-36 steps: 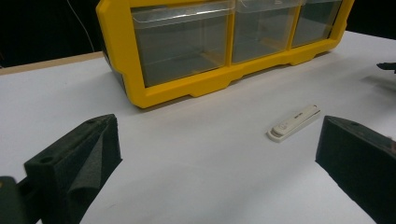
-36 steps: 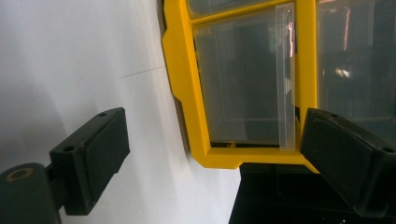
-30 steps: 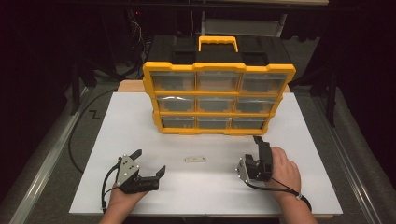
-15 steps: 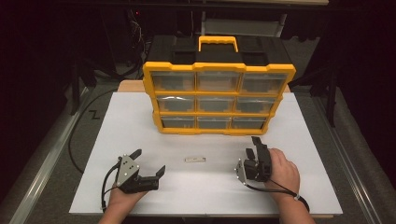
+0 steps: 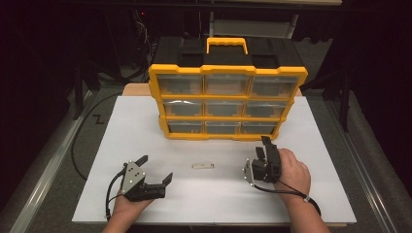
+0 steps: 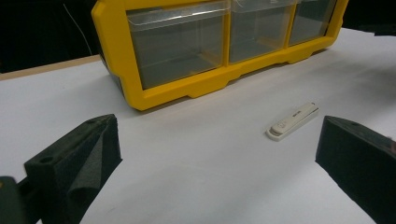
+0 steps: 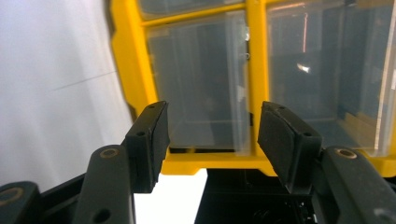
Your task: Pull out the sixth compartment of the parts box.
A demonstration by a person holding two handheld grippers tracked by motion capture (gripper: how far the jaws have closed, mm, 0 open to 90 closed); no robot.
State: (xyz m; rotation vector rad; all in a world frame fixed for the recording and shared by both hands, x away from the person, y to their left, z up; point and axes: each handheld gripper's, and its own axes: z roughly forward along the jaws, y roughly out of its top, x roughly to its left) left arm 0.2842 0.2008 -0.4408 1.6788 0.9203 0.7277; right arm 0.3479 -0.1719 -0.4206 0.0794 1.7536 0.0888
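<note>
Narrowing its jaws, the right hand-held gripper [image 5: 265, 147] has just been closing from a wide gape to a middling gap, with nothing between the pads (its own view looks through the gap at a clear drawer of the yellow organiser [image 5: 227, 100]). It hovers near the desk's [image 5: 145, 121] right front part, tipped on its side and aimed at the organiser's lower right corner, short of touching it. The left hand-held gripper [image 5: 154, 168] rests near the front left corner, jaws spread wide and empty. The small white stick [image 5: 202, 166] lies flat on the bare desk between the two grippers, near the front edge and clear of both. Judged from this, the narrowing prepares a pinch, probably on a drawer front. Against the earlier frames, only the right jaw gap differs; hands, stick and organiser sit as before.
</note>
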